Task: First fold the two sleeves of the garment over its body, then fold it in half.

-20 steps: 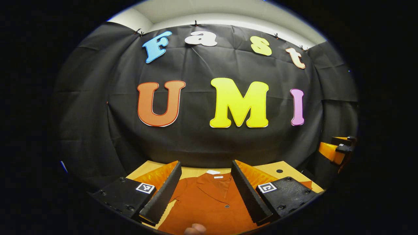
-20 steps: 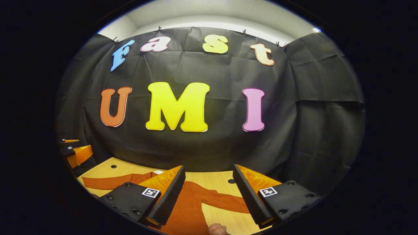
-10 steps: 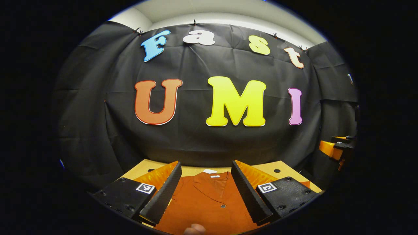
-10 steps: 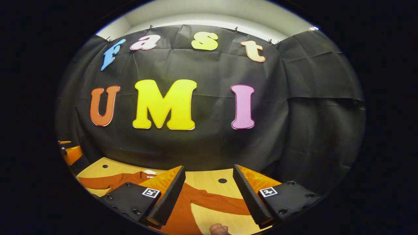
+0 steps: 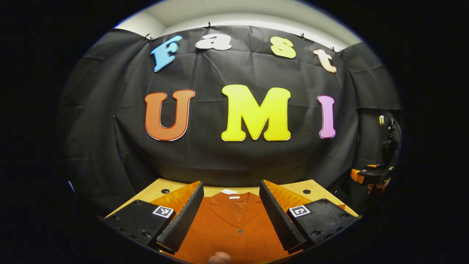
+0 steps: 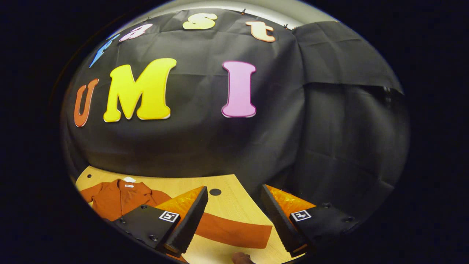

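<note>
A rust-orange buttoned garment (image 5: 231,229) lies flat on the wooden table (image 5: 161,187), collar toward the booth wall. My left gripper (image 5: 231,211) hovers above its chest, open, nothing between the fingers. In the right gripper view the garment's body (image 6: 117,198) lies at the left and one sleeve (image 6: 234,231) stretches out across the table. My right gripper (image 6: 234,211) is open above that sleeve, its cuff end near the right finger. In the left gripper view the right gripper (image 5: 368,174) is at the far right edge.
The table (image 6: 227,203) has small round holes (image 6: 215,191) in its top. Black cloth walls close in behind and to the right. A fingertip (image 5: 218,257) pokes in at the bottom edge of the left gripper view.
My right gripper has swung to the right and tipped down, bringing the outstretched sleeve between its fingers in view. The left gripper shifted slightly right over the collar. Both stayed open.
</note>
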Tool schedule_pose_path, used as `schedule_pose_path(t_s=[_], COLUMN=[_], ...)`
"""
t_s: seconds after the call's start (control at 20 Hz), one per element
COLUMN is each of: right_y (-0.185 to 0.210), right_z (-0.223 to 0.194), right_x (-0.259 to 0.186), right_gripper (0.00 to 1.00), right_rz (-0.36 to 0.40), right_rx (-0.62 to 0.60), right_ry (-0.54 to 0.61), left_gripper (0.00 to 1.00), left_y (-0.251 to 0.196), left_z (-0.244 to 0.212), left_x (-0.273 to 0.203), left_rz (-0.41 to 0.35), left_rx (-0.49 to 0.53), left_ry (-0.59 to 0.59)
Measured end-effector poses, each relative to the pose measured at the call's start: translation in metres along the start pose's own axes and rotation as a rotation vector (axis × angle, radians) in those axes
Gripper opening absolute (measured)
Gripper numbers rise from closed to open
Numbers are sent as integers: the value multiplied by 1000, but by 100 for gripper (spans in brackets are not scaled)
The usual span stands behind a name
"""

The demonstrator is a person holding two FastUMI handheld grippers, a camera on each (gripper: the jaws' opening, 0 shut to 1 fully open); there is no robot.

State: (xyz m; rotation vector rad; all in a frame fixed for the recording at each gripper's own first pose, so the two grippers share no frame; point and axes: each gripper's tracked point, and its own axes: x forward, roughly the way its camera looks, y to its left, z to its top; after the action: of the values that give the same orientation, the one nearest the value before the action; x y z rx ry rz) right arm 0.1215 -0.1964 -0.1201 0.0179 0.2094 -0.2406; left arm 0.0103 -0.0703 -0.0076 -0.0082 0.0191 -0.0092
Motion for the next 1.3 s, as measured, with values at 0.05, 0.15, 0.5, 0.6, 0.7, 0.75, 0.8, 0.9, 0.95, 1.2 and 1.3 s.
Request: schedule_pose_path(t_s=[0.05,0.15,0.5,0.6,0.7,0.75,0.8,0.9,0.95,1.2,1.3], right_y=[-11,-30,-67,-72,-70,-70,-69,-71,-66,-68,-68], right_z=[-17,-57,-201,-229,-243,-248,-253,-264,-261,-264,-263], right_x=[11,33,70,71,74,76,79,76,73,77,78], right_gripper=[93,95,95,95,95,95,95,95,95,88,80], right_rz=[-15,-32,-72,-114,-140,-143,-137,-148,-148,-153,-168], right_rx=[-4,0,51,89,139,159,180,197,219,224,237], right_ry=[29,99,453,541,608,631,651,727,759,889,962], left_gripper=[98,98,98,98,98,98,98,98,98,98,98], left_y=[-8,-18,-40,-46,-43,-40,-37,-32,-30,-12,-4], left_z=[0,-2,-2,0,4,5,6,2,1,-7,-8], left_x=[1,4,3,1,1,0,0,-2,-5,-11,-14], left_rz=[-3,9,83,70,74,82,91,95,95,111,117], left_rx=[-7,-9,17,32,50,52,51,43,44,49,67], left_ry=[1,13,17,12,-3,-8,-12,2,4,27,36])
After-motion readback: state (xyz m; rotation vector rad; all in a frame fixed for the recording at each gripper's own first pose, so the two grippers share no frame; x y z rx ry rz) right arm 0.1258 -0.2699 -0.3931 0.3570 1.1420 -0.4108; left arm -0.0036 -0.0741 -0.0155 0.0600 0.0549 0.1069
